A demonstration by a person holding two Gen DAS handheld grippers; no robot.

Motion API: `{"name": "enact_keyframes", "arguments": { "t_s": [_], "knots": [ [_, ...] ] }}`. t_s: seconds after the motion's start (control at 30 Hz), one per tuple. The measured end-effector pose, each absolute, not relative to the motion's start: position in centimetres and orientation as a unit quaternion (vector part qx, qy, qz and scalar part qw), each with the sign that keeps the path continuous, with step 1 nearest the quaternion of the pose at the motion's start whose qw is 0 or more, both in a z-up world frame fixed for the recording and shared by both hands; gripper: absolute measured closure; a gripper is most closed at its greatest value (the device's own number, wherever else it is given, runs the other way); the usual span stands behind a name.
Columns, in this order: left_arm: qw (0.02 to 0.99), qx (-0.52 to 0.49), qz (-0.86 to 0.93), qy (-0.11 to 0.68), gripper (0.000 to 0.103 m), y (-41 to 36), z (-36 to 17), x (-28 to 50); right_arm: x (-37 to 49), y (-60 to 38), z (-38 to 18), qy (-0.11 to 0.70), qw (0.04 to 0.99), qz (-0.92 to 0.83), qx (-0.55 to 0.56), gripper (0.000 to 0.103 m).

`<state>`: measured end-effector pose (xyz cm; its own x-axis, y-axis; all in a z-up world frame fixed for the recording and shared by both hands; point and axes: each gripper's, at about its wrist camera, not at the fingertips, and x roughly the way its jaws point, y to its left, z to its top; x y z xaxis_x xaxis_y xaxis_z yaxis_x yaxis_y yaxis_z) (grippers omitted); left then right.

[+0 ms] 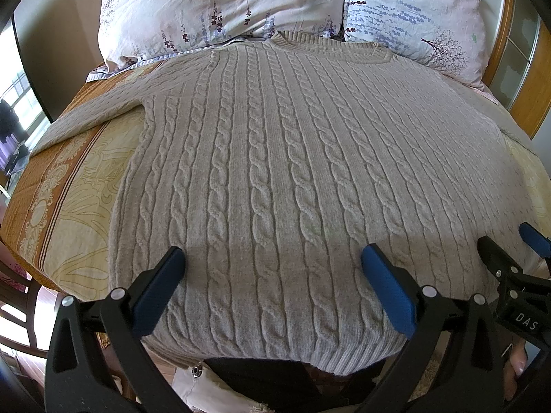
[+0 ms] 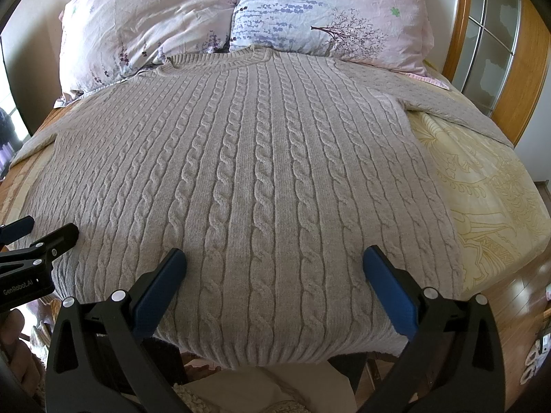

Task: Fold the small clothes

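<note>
One bed (image 1: 69, 186) carries the sweater (image 1: 275, 172), spread flat and face up with its collar against two pillows (image 2: 330, 10) and its hem nearest the person, a layout that exposes both sleeves for folding. Left gripper (image 1: 272, 268) and right gripper (image 2: 275, 268) hover over the hem, jaws spread wide, holding nothing.

Counts: 1 sweater (image 1: 286, 172), cable-knit, beige, laid flat with 2 sleeves out to the sides. 2 pillows (image 2: 151, 24) at the head of 1 bed (image 2: 482, 186), under 1 patterned yellow-and-orange bedspread (image 1: 69, 186). 2 claws in view: left claw (image 1: 273, 268) and right claw (image 2: 275, 268), each with 2 blue-padded fingers (image 1: 162, 285), so 4 fingers total, spread wide. Possibly 1 chair (image 1: 17, 296) at the left view's lower edge, too cropped to confirm
</note>
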<state>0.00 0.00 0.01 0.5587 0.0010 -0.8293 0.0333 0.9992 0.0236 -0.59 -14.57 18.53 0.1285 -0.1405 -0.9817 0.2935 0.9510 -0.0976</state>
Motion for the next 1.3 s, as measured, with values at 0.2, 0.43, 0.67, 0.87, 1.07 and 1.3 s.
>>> {"name": "enact_keyframes", "arguments": {
  "t_s": [0.2, 0.43, 0.67, 0.87, 1.07, 1.3],
  "knots": [
    [0.883, 0.018, -0.009, 0.470, 0.002, 0.0, 0.0, 0.0, -0.6, -14.6, 18.6, 0.644, 0.749, -0.145, 0.059, 0.001],
    [0.883, 0.018, -0.009, 0.470, 0.002, 0.0, 0.0, 0.0, -0.7, -14.5, 18.6, 0.644, 0.749, -0.143, 0.059, 0.001],
    [0.883, 0.019, -0.010, 0.470, 0.002, 0.0, 0.0, 0.0, -0.7, -14.8, 18.5, 0.646, 0.751, -0.127, 0.056, 0.001],
    [0.879, 0.019, -0.010, 0.476, 0.002, -0.1, 0.1, 0.1, -0.4, -14.9, 18.5, 0.642, 0.757, -0.110, 0.052, 0.001],
    [0.877, 0.021, -0.011, 0.481, 0.002, -0.2, 0.2, -0.1, -0.9, -15.3, 18.5, 0.614, 0.785, -0.072, 0.048, 0.001],
    [0.880, 0.038, -0.023, 0.472, 0.002, -0.6, 0.3, 0.8, -0.2, -17.3, 18.4, 0.606, 0.789, -0.058, 0.082, 0.001]
  ]
}}
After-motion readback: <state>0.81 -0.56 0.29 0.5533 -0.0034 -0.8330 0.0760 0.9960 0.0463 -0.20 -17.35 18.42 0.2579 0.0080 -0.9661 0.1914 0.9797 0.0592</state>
